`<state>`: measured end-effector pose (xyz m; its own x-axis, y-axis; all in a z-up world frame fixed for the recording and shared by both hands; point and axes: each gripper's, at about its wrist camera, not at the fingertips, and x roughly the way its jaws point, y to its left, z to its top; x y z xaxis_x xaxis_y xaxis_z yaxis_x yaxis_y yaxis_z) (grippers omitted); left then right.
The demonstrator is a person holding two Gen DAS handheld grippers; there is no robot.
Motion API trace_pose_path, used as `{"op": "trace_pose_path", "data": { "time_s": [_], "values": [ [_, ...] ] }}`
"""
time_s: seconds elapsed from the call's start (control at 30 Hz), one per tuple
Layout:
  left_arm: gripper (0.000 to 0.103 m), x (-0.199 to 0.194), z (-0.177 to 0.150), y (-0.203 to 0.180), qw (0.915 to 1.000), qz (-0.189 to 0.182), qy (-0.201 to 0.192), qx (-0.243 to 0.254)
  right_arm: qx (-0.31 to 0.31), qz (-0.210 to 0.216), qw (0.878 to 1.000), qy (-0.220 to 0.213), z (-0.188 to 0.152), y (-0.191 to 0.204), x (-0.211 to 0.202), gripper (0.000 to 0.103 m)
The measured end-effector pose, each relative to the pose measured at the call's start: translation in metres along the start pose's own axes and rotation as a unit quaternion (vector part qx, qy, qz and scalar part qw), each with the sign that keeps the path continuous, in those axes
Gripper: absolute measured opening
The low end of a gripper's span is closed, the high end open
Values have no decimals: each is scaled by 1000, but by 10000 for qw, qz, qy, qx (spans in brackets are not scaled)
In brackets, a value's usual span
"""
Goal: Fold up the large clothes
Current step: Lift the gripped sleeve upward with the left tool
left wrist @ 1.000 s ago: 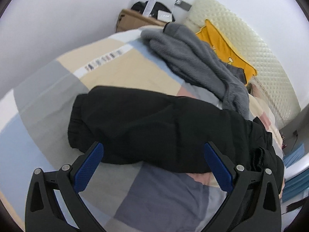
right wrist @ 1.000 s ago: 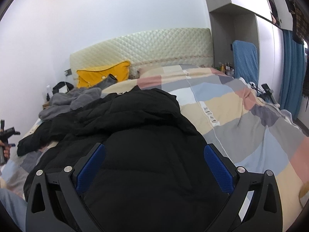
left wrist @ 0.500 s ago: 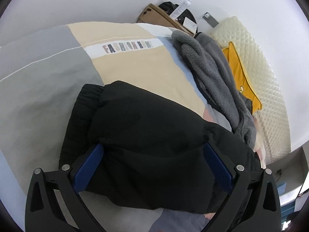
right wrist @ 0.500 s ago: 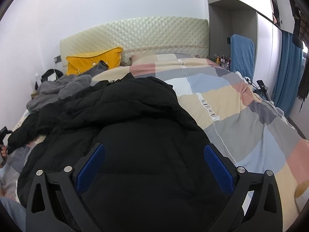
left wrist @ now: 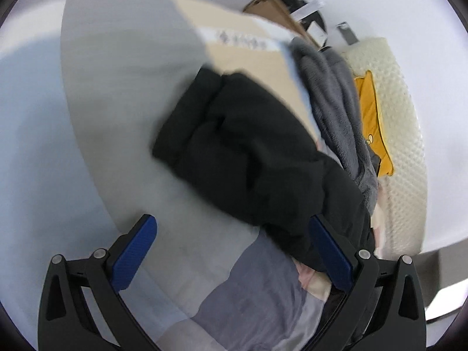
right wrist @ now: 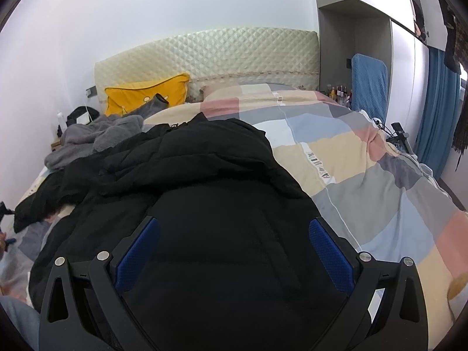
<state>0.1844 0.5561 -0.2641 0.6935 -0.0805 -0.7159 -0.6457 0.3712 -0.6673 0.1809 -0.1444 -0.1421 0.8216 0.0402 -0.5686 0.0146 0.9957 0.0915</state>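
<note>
A large black puffer jacket (right wrist: 210, 204) lies spread on a checked bed quilt (right wrist: 365, 181). My right gripper (right wrist: 232, 248) is open, hovering just above the jacket's body with its blue pads apart. In the left wrist view, one black sleeve (left wrist: 242, 146) stretches across the quilt (left wrist: 117, 117). My left gripper (left wrist: 232, 248) is open and empty, above the quilt just short of the sleeve. That view is motion-blurred.
A grey fleece garment (right wrist: 96, 137) lies beside the jacket; it also shows in the left wrist view (left wrist: 333, 93). A yellow pillow (right wrist: 146, 96) leans on the quilted headboard (right wrist: 222, 52). A bedside stand (left wrist: 275, 8) is at the far corner. A blue curtain (right wrist: 438, 111) hangs right.
My left gripper has pulled back and swung, so the sleeve sits farther away and higher in view. My right gripper has edged slightly closer over the jacket.
</note>
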Motion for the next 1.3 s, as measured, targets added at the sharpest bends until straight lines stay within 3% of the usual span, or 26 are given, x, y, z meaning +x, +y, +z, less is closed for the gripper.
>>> {"op": "trace_pose_path", "data": {
  "time_s": [0.2, 0.23, 0.3, 0.37, 0.4, 0.43, 0.47, 0.57, 0.7, 0.87, 0.97, 1.03, 1.13, 1.3],
  "values": [
    [101, 29, 19, 9, 9966, -535, -171, -608, -61, -69, 9999, -91, -1, 1, -5, 103],
    [97, 34, 23, 7, 9961, -543, -173, -669, -82, -63, 9999, -106, -1, 2, -5, 103],
    [80, 39, 32, 0, 9978, -291, -207, -564, -106, -46, 9999, -108, -1, 4, -5, 103],
    [55, 43, 38, -2, 9974, -184, -202, -664, -117, -1, 9999, -91, -2, 4, -3, 103],
    [46, 44, 41, -2, 9968, -273, -199, -730, -118, 14, 9999, -90, -2, 4, -3, 103],
    [29, 44, 42, -5, 9962, -451, -186, -727, -112, 23, 9999, -93, -2, 4, -4, 103],
    [18, 42, 44, -10, 9963, -546, -212, -635, -97, 34, 9999, -96, -2, 3, -4, 103],
    [9, 25, 48, -30, 9979, -362, -454, -279, -103, 138, 9998, -92, -2, 4, -6, 103],
    [6, -1, 52, -65, 9963, -143, -846, 112, -375, 251, 9989, -150, -3, 14, -10, 103],
    [5, -36, 49, -125, 9896, 186, -1223, 739, -554, 575, 9967, -120, -6, 25, -11, 103],
    [5, -56, 46, -160, 9837, 193, -1423, 1085, -776, 618, 9950, -106, -9, 32, -11, 103],
    [5, -68, 40, -186, 9754, 268, -1625, 1463, -756, 731, 9944, -57, -11, 33, -11, 103],
    [5, -92, 20, -228, 9626, 10, -1953, 1876, -855, 949, 9918, -7, -11, 38, -11, 103],
    [5, -115, -8, -294, 9413, 53, -2164, 2591, -919, 1067, 9900, -94, -7, 41, -12, 103]
  ]
}}
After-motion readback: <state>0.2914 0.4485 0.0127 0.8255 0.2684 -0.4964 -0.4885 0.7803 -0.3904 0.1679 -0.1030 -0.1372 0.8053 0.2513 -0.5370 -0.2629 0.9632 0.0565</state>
